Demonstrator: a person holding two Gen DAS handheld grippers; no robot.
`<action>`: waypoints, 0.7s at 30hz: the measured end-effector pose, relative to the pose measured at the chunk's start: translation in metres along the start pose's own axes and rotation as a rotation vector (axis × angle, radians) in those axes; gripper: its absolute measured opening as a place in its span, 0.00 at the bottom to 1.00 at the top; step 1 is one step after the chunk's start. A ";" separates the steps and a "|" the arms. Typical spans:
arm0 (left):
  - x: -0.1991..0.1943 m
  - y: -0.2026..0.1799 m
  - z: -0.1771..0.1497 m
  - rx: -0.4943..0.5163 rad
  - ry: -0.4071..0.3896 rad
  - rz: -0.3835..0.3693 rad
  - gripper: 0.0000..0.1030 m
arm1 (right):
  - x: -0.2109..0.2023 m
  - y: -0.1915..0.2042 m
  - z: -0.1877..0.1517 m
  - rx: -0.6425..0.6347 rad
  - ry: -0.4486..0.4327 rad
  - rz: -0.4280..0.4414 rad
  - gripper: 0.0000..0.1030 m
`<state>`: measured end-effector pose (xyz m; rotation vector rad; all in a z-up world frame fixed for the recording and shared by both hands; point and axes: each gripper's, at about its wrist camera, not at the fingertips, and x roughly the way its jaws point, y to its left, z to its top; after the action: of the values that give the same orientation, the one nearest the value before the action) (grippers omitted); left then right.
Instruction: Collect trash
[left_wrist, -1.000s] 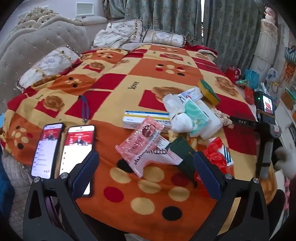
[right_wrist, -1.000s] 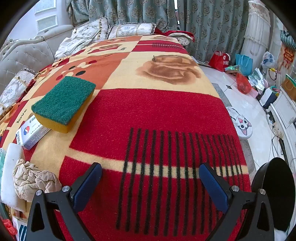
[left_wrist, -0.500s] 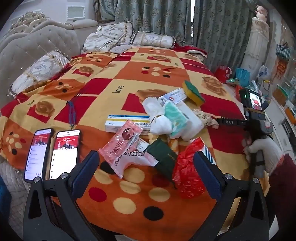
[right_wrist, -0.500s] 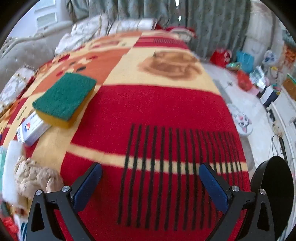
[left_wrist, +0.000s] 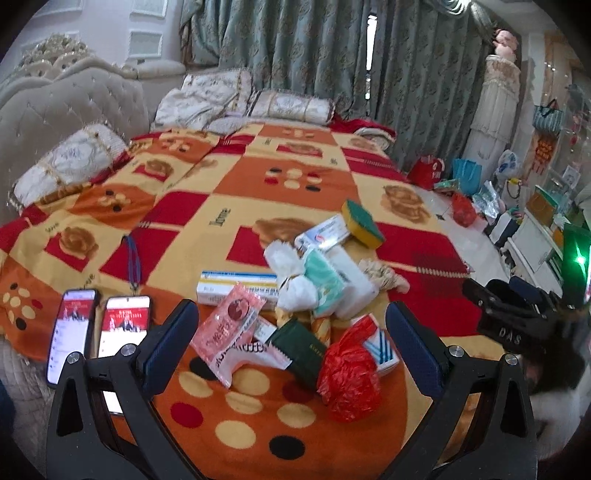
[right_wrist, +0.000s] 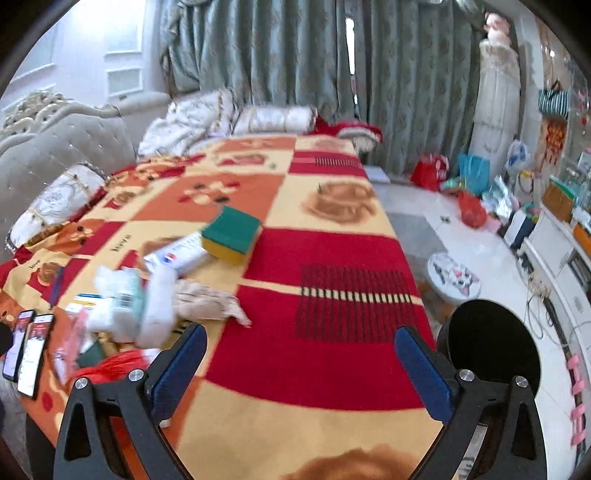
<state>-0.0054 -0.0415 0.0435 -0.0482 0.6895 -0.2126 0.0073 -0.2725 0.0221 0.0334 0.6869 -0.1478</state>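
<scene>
- Trash lies heaped on the patterned blanket (left_wrist: 236, 192): a crumpled red plastic bag (left_wrist: 349, 373) nearest the camera, a dark green packet (left_wrist: 301, 349) touching its left side, and a pink wrapper (left_wrist: 227, 326) left of that.
- Behind these sit a blue-and-yellow striped box (left_wrist: 231, 282), white tissue wads (left_wrist: 288, 273), a pale green tissue pack (left_wrist: 325, 277) and a beige crumpled cloth (left_wrist: 382, 275).
- Further back, a white carton (left_wrist: 325, 232) touches a green-and-yellow sponge (left_wrist: 362, 219).
- Left gripper (left_wrist: 290, 338) hovers over the near end of the heap, jaws spread wide, nothing between them.
- Right gripper (right_wrist: 301, 363) hangs above bare red blanket to the right of the heap, jaws likewise wide apart and empty.
- Two lit phones (left_wrist: 99, 339) lie side by side near the blanket's left edge.
- A black round bin (right_wrist: 491, 350) stands on the floor beside the bed.
</scene>
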 end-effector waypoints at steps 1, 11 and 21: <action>-0.003 -0.001 0.001 0.007 -0.006 -0.003 0.98 | -0.007 0.004 0.001 0.001 -0.018 0.001 0.98; -0.025 0.000 0.004 0.000 -0.078 0.006 0.98 | -0.059 0.030 0.009 -0.031 -0.129 0.042 0.98; -0.026 0.007 0.010 -0.018 -0.096 0.056 0.98 | -0.068 0.033 0.019 -0.016 -0.173 0.075 0.98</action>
<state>-0.0171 -0.0300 0.0664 -0.0556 0.5964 -0.1498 -0.0275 -0.2327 0.0795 0.0304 0.5137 -0.0717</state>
